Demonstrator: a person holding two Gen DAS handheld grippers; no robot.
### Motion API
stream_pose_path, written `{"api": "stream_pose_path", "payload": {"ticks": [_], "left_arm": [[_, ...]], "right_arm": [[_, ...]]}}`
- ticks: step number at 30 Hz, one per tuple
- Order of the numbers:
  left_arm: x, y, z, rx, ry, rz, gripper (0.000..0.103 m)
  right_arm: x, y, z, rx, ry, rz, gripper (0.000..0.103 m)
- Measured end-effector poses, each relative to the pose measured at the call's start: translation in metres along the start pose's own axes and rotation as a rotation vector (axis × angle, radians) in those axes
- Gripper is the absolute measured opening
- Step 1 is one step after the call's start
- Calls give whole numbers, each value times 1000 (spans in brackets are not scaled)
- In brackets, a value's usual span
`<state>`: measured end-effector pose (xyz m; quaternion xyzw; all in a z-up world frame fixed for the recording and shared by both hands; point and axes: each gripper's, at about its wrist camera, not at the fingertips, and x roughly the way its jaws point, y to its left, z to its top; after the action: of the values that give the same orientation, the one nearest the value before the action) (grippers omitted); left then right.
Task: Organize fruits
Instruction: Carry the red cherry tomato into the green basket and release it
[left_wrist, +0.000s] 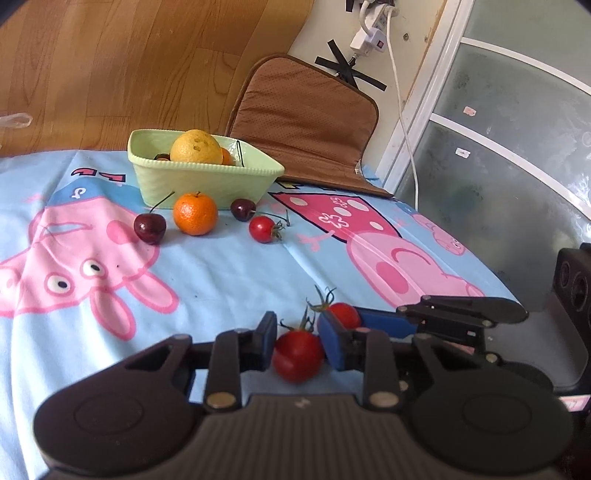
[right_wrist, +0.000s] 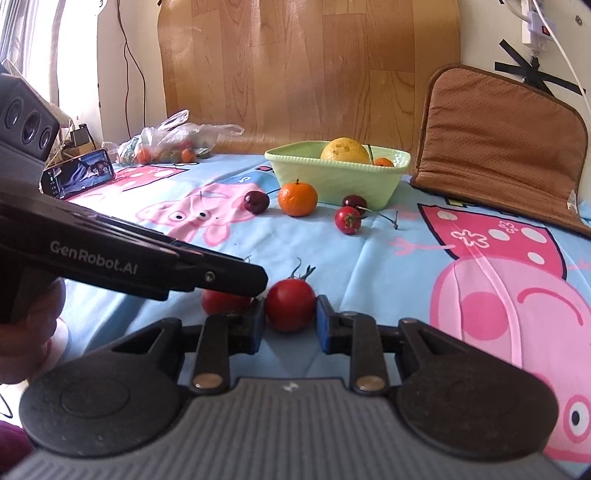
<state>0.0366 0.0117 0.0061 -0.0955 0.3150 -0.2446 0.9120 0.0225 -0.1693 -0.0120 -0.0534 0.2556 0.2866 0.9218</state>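
Note:
Two red tomatoes with green stems lie side by side on the blue cartoon cloth (left_wrist: 221, 277). My left gripper (left_wrist: 298, 339) is shut on the nearer tomato (left_wrist: 298, 356); both pads press its sides. My right gripper (right_wrist: 290, 317) is shut on the other tomato (right_wrist: 290, 304), which in the left wrist view sits half hidden (left_wrist: 343, 314) behind a pad. The left gripper's black finger (right_wrist: 221, 275) crosses the right wrist view over its own tomato (right_wrist: 225, 301). Farther back, a pale green bowl (left_wrist: 207, 170) holds a large yellow citrus (left_wrist: 195, 146) and smaller fruit.
In front of the bowl lie a mandarin (left_wrist: 195, 214), two dark cherries (left_wrist: 149, 229) (left_wrist: 242, 209) and a small tomato (left_wrist: 261, 229). A brown cushion (left_wrist: 306, 122) leans on the wall behind. A phone (right_wrist: 77, 177) and a plastic bag of fruit (right_wrist: 173, 144) sit far left.

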Motion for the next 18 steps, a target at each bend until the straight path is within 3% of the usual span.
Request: {"api": "stream_pose_path", "payload": {"ticks": [2, 4, 8, 14, 18], "left_arm": [[-1, 3, 6, -13, -6, -5, 25], [-1, 7, 17, -29, -17, -17, 15], [4, 15, 53, -43, -65, -14, 13], [27, 34, 118, -87, -136, 7, 13], [24, 38, 126, -81, -148, 3, 17]], "right_arm": [[1, -2, 4, 1, -13, -1, 31], [4, -7, 12, 17, -32, 9, 31], [14, -18, 38, 20, -86, 7, 31], [54, -41, 90, 19, -165, -6, 31], [66, -65, 109, 29, -205, -60, 31]]}}
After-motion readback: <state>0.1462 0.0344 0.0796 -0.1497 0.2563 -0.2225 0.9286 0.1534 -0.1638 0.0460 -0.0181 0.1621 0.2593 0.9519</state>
